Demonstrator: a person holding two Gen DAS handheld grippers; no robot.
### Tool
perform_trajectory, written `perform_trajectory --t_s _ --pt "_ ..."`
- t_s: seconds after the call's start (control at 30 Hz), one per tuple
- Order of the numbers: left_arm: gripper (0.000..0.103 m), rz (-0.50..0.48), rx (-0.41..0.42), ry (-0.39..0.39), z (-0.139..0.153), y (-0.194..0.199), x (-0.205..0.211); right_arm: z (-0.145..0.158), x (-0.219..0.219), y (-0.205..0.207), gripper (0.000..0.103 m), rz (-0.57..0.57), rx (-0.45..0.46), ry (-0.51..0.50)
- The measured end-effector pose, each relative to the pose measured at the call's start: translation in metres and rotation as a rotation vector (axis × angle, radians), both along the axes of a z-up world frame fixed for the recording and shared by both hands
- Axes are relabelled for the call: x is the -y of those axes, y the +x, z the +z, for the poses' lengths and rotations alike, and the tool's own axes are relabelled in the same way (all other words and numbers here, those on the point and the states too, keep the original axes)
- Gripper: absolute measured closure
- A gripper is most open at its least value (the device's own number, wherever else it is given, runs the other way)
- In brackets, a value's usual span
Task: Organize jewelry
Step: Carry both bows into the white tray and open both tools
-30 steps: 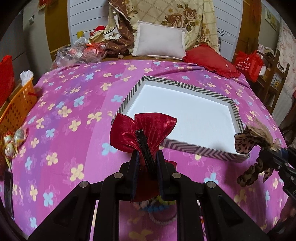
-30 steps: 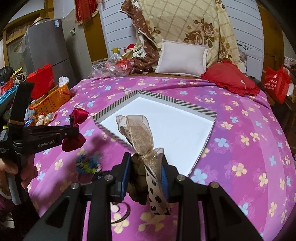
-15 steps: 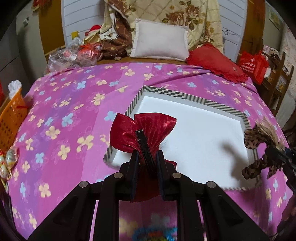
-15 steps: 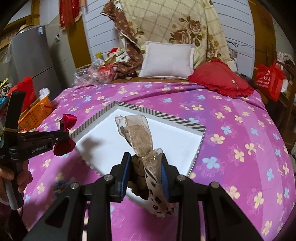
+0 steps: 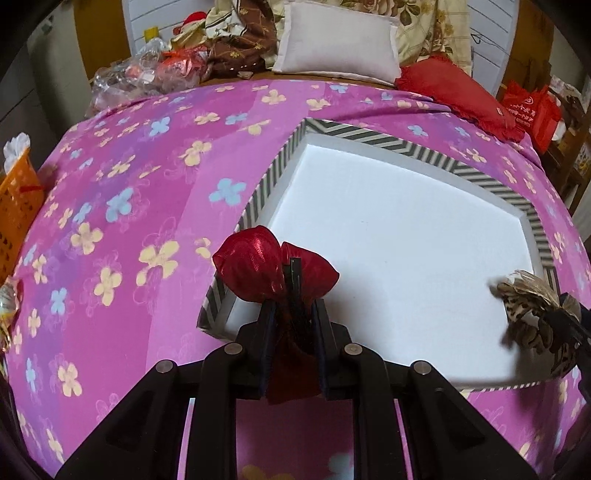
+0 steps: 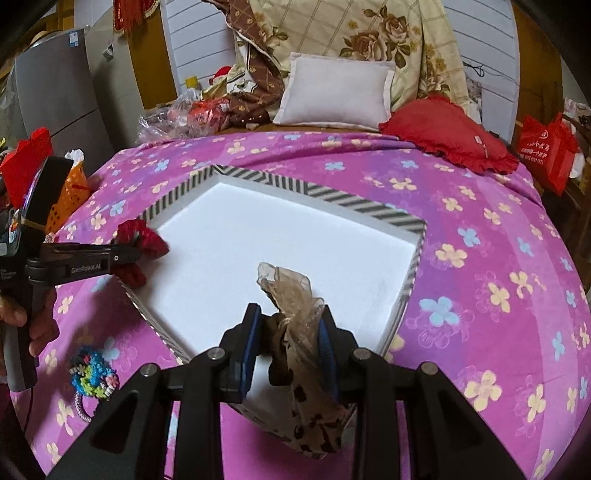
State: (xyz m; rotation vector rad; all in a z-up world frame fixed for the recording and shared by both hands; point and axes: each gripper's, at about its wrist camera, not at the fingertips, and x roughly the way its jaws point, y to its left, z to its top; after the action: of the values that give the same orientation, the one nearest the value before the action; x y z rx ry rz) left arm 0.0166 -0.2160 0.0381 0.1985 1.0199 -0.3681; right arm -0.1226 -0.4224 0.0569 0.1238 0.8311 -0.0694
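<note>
You've got a bed covered by a pink flowered bedspread (image 6: 480, 229) filling most of both views. At the top centre a white pillow (image 6: 336, 92) leans on a beige rose-print quilt (image 6: 369, 33), with a red cushion (image 6: 447, 129) to its right. Behind them is a white slatted wall (image 6: 195, 40). A grey fridge (image 6: 55, 96) stands upper left in the right wrist view, an orange basket (image 5: 18, 199) sits at the left edge, and a red bag (image 6: 550, 147) far right.
</note>
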Motion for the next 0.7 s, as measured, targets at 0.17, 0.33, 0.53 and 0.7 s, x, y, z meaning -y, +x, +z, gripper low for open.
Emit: perform_trajectory --t_s 0.17,0.33,0.53,0.7 --pt "0.103 -0.004 -0.002 0.007 0.000 -0.013 -0.002 -0.014 0.003 -0.002 0.072 -0.010 -0.034 0.016" --pt "0.103 -0.001 -0.005 -0.002 0.001 -0.027 -0.007 -0.021 -0.002 -0.005 0.054 -0.013 -0.054 -0.003" --pt "0.102 0.025 -0.001 -0.035 0.006 -0.030 -0.010 -0.011 -0.003 -0.009 0.034 -0.026 -0.036 0.008" --pt "0.087 0.040 0.016 -0.120 0.019 -0.033 -0.017 0.003 -0.005 -0.018 0.031 -0.040 0.000 0.008"
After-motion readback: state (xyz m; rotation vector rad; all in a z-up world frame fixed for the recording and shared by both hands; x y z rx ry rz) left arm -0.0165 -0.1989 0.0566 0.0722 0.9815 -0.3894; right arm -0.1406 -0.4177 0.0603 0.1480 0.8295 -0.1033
